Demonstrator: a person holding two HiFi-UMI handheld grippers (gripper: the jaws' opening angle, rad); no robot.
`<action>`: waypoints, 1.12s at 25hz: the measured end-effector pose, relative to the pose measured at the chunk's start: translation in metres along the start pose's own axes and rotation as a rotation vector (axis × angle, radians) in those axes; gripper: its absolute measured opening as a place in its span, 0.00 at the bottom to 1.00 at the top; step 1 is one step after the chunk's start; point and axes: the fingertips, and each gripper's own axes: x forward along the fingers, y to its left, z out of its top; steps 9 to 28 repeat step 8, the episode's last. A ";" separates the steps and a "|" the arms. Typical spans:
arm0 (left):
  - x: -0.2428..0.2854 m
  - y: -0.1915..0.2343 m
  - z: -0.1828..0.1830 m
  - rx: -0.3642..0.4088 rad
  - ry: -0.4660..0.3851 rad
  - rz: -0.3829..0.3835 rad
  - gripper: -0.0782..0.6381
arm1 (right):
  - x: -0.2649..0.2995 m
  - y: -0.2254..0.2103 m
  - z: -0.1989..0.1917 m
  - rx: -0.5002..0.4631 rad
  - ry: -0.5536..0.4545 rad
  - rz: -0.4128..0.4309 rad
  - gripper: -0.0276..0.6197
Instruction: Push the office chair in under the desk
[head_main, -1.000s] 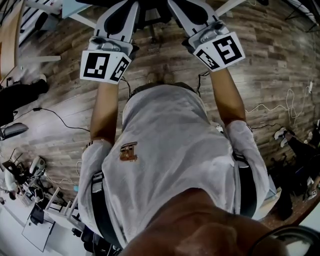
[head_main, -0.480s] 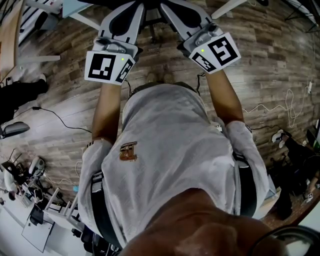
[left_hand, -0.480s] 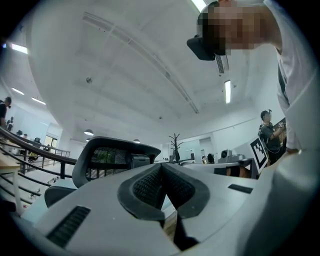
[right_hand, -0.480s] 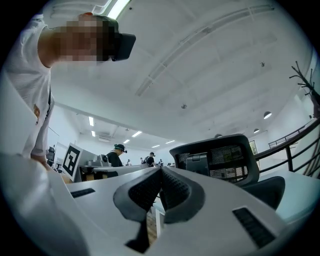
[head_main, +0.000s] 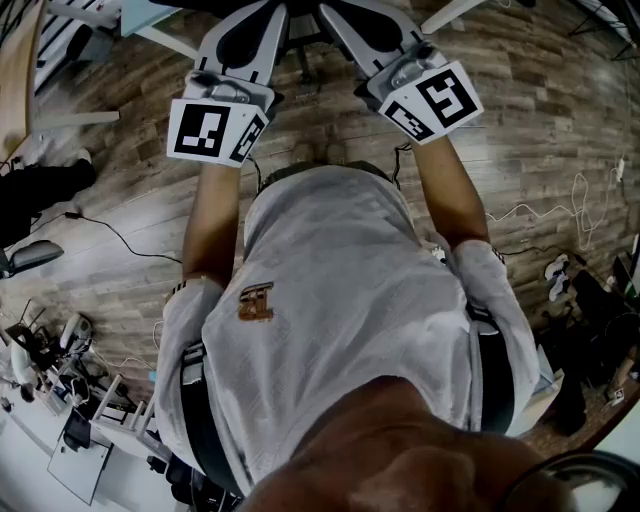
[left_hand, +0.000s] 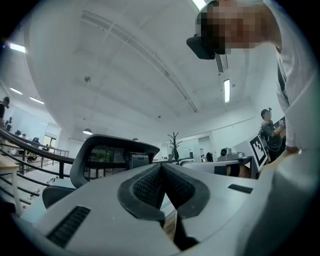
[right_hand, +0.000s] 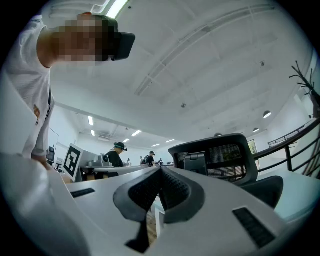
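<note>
Head view: left hand-held gripper (head_main: 255, 25) and right hand-held gripper (head_main: 350, 22) both clenched and empty, tips angled toward each other. Dark chair (head_main: 300, 30) parts sit just ahead, between them. I can't tell if they touch. Wood-plank floor (head_main: 540, 110) below, cables on it. Pale desk (head_main: 150, 12) edge beyond the left one.

Left gripper view: ribbed dark pads shut together, nothing between. Chair backrest (left_hand: 110, 160) is ahead and left of the jaws, apart from them. It is black mesh in a curved hard plastic frame, with a padded seat lower down.

Right gripper view: the same, pads closed on nothing. Backrest (right_hand: 220, 155) is ahead and right of the jaws, apart.

My guess is the chair is heavyish but rolls easily and likes to swivel. The mesh gives and the frame is stiff. I'd press the closed tips on the frame rim, one on each side, to keep it straight.
</note>
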 end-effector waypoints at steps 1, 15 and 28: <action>0.000 0.000 -0.001 0.000 0.002 -0.001 0.14 | 0.000 -0.001 -0.001 0.001 0.001 0.000 0.09; 0.002 0.003 -0.004 0.005 0.009 -0.008 0.14 | 0.002 -0.003 -0.006 0.004 0.007 0.002 0.09; 0.002 0.003 -0.004 0.005 0.009 -0.008 0.14 | 0.002 -0.003 -0.006 0.004 0.007 0.002 0.09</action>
